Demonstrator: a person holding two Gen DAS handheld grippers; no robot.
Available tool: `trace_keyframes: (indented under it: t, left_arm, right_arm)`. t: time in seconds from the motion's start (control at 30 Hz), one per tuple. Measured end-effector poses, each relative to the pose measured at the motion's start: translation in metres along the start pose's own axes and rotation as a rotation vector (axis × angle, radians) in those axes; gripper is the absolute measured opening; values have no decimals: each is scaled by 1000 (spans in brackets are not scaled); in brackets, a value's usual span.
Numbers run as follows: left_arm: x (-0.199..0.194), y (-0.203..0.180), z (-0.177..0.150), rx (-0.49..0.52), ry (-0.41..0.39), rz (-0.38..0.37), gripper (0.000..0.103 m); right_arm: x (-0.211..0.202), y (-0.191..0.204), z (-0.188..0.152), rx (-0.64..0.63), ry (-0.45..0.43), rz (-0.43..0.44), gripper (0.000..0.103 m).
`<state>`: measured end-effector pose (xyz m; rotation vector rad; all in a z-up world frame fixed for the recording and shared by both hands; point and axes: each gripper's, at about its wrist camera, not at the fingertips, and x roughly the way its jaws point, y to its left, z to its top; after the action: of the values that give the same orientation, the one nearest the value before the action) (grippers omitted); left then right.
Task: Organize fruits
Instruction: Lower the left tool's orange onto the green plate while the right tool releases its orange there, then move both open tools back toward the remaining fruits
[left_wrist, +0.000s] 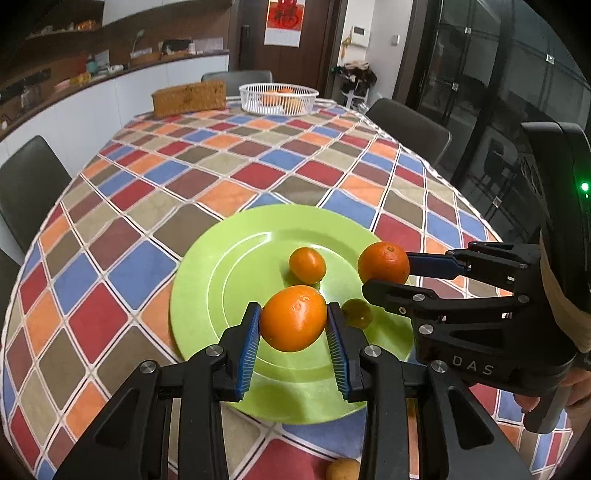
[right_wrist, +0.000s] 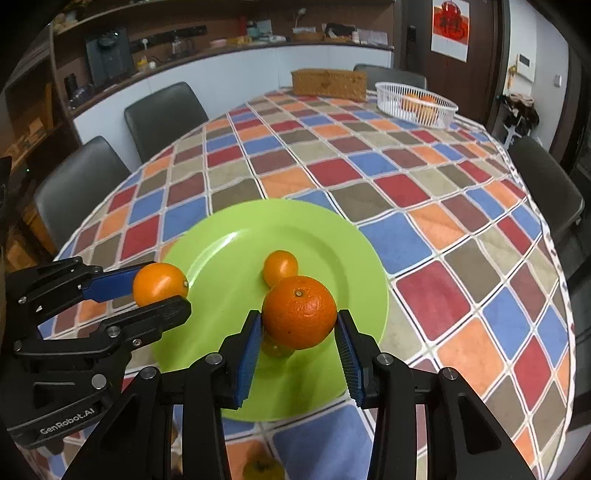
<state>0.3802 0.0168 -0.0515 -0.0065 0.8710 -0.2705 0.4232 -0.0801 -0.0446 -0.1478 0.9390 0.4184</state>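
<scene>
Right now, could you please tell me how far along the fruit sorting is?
Done: one small orange already lies on the round green plate. In hand: the left gripper and right gripper each clamp an orange above that plate, not yet released. Left: several oranges remain in the white slatted basket at the table's far end.

Both wrist fisheyes look steeply down, close over the green plate (left_wrist: 221, 280) – left beside right – sharing it.
</scene>
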Motion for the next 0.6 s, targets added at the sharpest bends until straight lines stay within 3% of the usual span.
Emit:
trace_keyframes:
  t: [0.33, 0.6]
  left_arm:
    - [6, 3, 1, 14, 6, 21, 41]
    - [-28, -1, -4, 0, -34, 57, 41]
  right_arm:
    - [10, -5, 0, 38, 10, 15, 42]
    - [-26, 1, -7, 16, -54, 3, 42]
